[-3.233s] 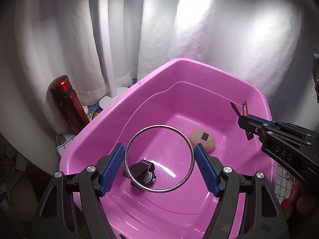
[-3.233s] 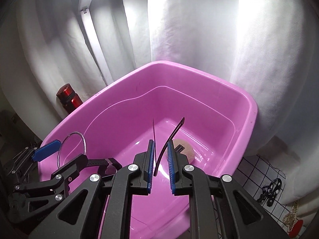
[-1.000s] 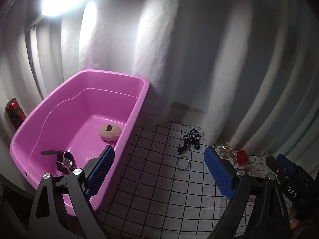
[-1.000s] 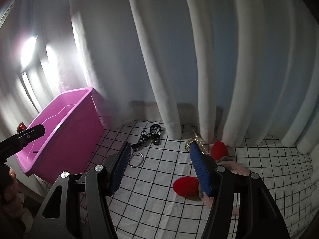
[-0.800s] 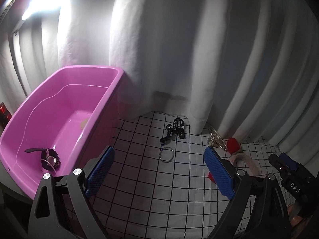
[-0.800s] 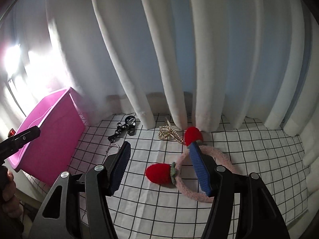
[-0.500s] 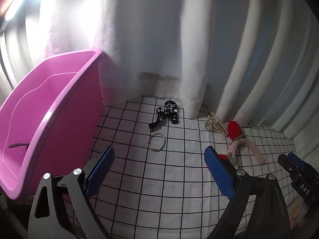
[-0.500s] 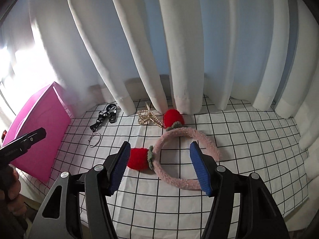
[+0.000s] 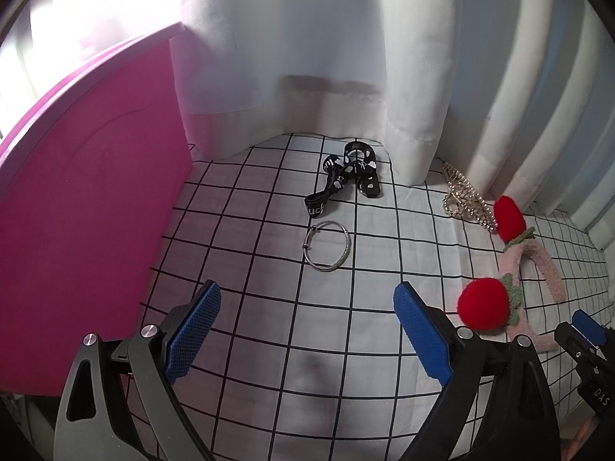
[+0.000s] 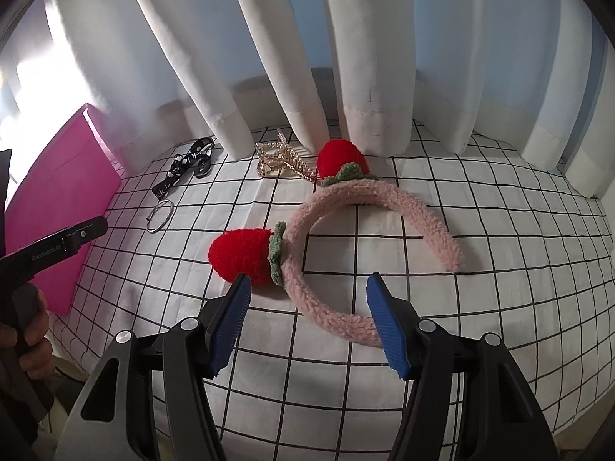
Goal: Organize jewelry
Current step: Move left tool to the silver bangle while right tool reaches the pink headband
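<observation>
Grid cloth point(image 10: 480, 207): headband point(image 10: 384, 199) flat, ends toward right claw point(image 10: 307, 322).

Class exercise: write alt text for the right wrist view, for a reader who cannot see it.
The open right gripper hangs over a fluffy pink headband with two red strawberry pom-poms, lying on a white black-grid cloth. Behind lie a gold hair claw, a black strap and a silver bangle, with a pink tub at left.
</observation>
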Demonstrator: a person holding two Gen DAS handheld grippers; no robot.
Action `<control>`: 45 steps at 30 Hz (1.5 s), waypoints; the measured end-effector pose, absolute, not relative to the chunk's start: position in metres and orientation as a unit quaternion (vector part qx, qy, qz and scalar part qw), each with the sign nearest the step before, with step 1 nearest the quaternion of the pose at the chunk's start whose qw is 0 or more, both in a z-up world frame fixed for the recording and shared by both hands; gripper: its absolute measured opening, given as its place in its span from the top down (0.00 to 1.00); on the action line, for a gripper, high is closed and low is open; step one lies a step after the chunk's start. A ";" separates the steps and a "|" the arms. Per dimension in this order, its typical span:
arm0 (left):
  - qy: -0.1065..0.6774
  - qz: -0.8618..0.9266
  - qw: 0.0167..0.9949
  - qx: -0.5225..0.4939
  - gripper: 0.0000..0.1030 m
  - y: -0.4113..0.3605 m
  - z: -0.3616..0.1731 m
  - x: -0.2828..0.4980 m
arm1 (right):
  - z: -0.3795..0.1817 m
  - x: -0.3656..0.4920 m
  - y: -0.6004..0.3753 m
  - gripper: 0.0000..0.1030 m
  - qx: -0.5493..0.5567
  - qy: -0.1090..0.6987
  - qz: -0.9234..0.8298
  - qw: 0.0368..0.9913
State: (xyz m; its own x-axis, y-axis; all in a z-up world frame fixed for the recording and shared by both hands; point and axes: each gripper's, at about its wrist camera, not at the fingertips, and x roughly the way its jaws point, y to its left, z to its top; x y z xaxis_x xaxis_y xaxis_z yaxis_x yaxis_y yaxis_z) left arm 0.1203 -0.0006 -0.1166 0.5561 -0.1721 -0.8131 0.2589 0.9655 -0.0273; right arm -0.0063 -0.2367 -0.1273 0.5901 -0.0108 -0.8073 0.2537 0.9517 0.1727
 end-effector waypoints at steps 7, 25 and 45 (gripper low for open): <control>0.469 -0.121 0.873 0.057 0.13 -0.011 -0.149 0.148 | -0.146 0.005 -0.234 0.42 0.121 0.455 -0.078 0.879; 0.477 -0.124 0.867 0.065 0.13 -0.027 -0.185 0.193 | -0.166 0.025 -0.224 0.42 0.062 0.467 -0.080 0.879; 0.469 -0.112 0.874 0.060 0.05 -0.036 -0.195 0.205 | -0.195 0.042 -0.212 0.38 0.023 0.491 -0.067 0.868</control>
State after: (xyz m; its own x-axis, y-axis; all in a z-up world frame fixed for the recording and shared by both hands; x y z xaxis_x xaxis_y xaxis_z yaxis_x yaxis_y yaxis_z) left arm 0.2046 -0.0359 -0.1953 0.5344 -0.1386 -0.8338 0.2520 0.9677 0.0007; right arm 0.0425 -0.2119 -0.1949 0.5096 -0.0929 -0.8554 0.1383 0.9901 -0.0251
